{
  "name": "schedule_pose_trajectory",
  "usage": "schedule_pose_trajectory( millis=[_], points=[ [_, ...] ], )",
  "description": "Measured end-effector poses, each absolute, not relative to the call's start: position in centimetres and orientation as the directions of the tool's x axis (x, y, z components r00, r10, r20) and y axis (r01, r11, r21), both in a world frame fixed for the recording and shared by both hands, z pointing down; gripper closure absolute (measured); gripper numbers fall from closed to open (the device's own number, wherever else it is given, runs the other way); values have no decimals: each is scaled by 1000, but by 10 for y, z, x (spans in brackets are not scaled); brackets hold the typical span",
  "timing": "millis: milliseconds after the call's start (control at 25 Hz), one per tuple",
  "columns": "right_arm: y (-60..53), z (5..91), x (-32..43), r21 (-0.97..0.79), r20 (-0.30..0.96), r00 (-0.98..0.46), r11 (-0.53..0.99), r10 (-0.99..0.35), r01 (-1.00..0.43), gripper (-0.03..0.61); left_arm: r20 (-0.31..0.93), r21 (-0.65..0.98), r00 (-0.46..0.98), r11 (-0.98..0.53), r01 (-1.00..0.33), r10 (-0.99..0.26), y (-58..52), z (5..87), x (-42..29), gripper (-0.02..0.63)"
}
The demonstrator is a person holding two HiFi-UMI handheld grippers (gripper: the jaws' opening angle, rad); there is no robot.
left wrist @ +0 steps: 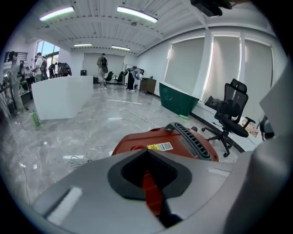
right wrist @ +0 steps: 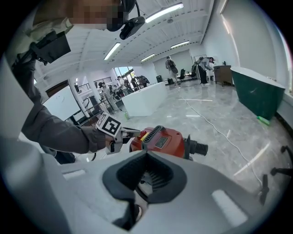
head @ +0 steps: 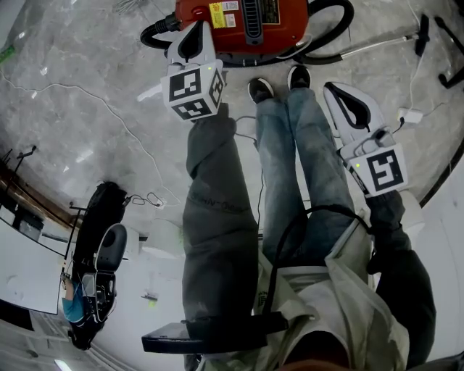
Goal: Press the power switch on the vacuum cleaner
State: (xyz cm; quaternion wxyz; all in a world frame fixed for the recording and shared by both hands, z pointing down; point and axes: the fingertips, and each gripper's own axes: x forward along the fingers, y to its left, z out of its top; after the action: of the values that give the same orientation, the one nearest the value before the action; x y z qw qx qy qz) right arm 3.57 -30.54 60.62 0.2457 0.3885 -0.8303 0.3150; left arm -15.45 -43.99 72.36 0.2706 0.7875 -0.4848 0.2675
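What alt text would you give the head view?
Seen from above, a standing person's left gripper, jaws together, points at a red vacuum cleaner on the marble floor. The right gripper is beside their jeans.

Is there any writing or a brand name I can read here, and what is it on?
Nothing here reads as words.
Labels on the red vacuum cleaner: too small and blurred to read.
Square markers on the left gripper and right gripper: black-and-white patterns, no letters.
Print on the grey sleeve: too faint to read.
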Motion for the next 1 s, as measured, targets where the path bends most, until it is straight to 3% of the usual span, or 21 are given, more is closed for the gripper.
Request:
schedule_pose_trajectory(
  millis=[440, 1000],
  points=[
    [-304, 606, 37, -345, 657, -576, 485, -486, -803, 578, 679, 184, 368, -337, -923, -636, -461, 724, -158, 609],
    [-297, 608, 27, -362, 656, -586, 483, -475, -797, 578, 723, 156, 370, -384, -910, -583, -463, 726, -156, 607]
  ],
)
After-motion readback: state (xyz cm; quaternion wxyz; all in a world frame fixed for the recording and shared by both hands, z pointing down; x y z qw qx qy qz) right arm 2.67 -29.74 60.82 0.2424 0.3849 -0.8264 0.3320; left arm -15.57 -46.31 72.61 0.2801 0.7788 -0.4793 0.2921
